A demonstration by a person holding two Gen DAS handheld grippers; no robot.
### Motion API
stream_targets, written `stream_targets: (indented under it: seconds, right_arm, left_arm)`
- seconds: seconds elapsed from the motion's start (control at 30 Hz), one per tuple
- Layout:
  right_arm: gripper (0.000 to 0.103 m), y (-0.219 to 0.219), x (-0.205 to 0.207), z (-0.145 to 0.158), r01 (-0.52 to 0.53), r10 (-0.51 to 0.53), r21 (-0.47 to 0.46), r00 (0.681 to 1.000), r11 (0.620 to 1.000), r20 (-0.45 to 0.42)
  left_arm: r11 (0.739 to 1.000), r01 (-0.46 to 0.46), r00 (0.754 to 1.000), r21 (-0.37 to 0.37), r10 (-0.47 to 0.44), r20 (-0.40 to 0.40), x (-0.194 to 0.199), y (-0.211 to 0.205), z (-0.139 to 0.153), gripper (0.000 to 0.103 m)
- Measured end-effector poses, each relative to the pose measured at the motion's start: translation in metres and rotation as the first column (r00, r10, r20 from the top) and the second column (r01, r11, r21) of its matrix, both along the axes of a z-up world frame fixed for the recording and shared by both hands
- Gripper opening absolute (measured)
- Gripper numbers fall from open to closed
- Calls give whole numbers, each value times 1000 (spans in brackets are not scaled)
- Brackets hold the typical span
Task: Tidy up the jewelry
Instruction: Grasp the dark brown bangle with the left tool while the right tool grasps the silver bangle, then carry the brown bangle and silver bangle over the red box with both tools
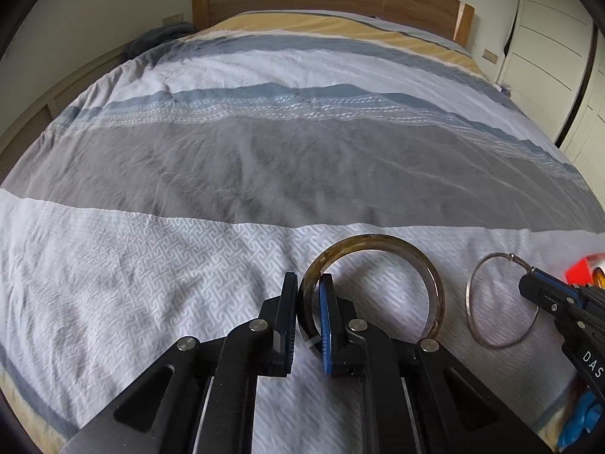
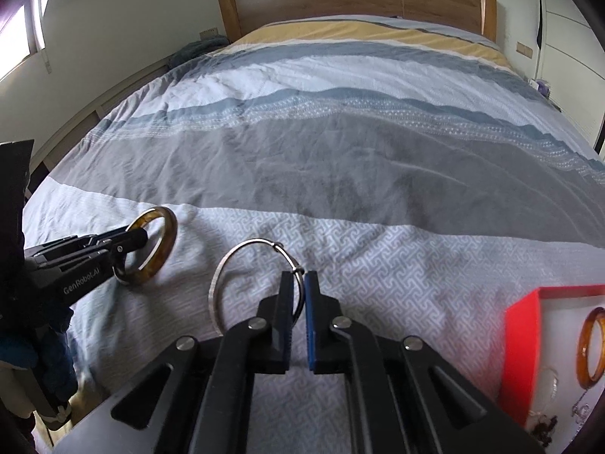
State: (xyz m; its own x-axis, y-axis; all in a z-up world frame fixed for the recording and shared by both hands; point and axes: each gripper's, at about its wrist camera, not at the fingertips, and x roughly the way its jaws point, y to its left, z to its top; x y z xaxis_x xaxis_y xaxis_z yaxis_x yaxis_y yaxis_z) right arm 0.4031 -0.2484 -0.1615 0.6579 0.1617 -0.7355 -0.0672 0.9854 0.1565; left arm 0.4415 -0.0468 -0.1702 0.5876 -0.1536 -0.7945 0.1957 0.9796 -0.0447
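Two bangles pinched over the striped quilt, one per gripper.

The left gripper [image 1: 308, 283] is held low and level, pressed onto the rim of a thick amber-brown resin bangle [image 1: 431, 276] that is tilted up off the grey, white and blue striped bedspread [image 1: 264, 159]. The right gripper [image 2: 298, 283] is clamped on a thin silver wire hoop bangle [image 2: 227, 265], just beside the first. Only in the right wrist view is the open red cardboard box [image 2: 520, 340] properly seen, with an orange translucent bangle [image 2: 590, 348] laid inside.
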Motion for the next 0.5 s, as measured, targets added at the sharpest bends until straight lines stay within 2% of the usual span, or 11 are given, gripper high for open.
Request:
stream_targets:
  seconds: [0.3, 0.5]
  right_arm:
    - [3, 1, -34, 49, -7, 8, -15, 998, 1000, 60]
    - [3, -19, -64, 87, 28, -25, -25, 993, 999, 115]
  left_arm:
    - [1000, -6, 999, 15, 5, 46, -37, -5, 45, 9]
    - [1000, 26, 996, 6, -27, 85, -59, -23, 77, 9]
